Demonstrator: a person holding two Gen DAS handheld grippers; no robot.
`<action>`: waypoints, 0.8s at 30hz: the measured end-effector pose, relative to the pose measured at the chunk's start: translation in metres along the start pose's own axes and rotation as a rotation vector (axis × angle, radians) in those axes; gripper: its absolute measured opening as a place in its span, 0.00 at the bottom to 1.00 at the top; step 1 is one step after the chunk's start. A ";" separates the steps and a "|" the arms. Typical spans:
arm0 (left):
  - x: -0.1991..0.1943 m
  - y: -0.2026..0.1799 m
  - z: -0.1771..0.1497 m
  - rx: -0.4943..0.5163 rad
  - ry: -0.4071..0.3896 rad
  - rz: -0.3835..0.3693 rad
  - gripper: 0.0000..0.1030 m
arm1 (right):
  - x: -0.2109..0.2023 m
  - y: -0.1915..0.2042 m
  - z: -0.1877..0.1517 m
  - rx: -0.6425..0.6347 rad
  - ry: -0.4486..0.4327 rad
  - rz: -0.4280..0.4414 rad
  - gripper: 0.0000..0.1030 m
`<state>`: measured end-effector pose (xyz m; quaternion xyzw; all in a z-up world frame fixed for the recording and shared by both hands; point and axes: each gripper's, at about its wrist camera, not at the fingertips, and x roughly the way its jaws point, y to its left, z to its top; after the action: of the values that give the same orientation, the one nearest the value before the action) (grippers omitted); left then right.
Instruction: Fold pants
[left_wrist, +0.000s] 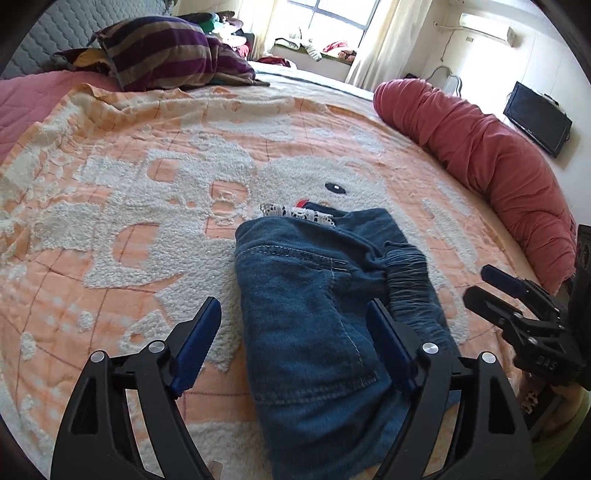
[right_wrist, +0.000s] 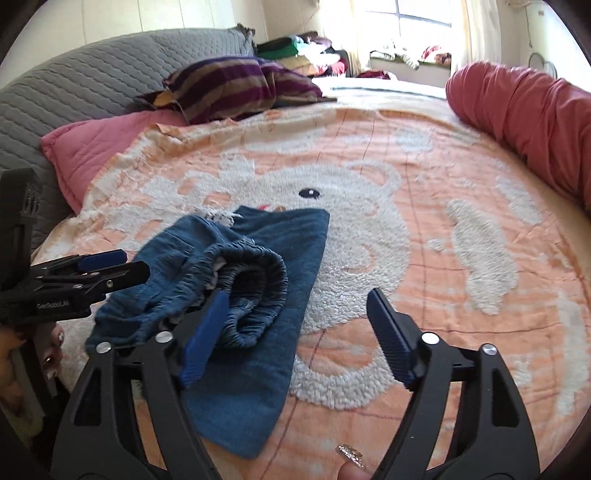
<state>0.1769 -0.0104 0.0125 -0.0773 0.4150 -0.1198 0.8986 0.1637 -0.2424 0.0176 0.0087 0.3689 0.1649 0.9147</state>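
- The left gripper (left_wrist: 291, 343) is held with its blue-padded jaws spread wide; nothing is clamped, though part of the folded dark-blue denim pants (left_wrist: 314, 302) is seen between them.
- The right gripper (right_wrist: 299, 332) is likewise spread wide and empty, its left pad just above the pants' gathered elastic waistband (right_wrist: 255, 280).
- The pants are laid on the orange-and-white fleece bear blanket (left_wrist: 129, 192), just below the bear's black eye (left_wrist: 335, 188).
- Beyond the pants, a purple-and-tan striped pillow (left_wrist: 162, 51) is seen at the blanket's far edge.
- To the right of the pants, a long rolled red quilt (left_wrist: 491, 155) is seen along the blanket's side.
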 end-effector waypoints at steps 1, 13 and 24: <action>-0.004 0.000 -0.001 -0.001 -0.005 0.001 0.89 | -0.005 0.001 0.000 -0.003 -0.010 0.002 0.76; -0.059 -0.011 -0.018 0.041 -0.118 0.057 0.96 | -0.064 0.027 -0.002 -0.068 -0.128 -0.018 0.90; -0.087 -0.020 -0.053 0.019 -0.118 0.078 0.96 | -0.104 0.037 -0.019 -0.072 -0.187 -0.006 0.91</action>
<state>0.0789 -0.0070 0.0461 -0.0594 0.3626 -0.0839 0.9263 0.0698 -0.2416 0.0787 -0.0099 0.2756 0.1736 0.9454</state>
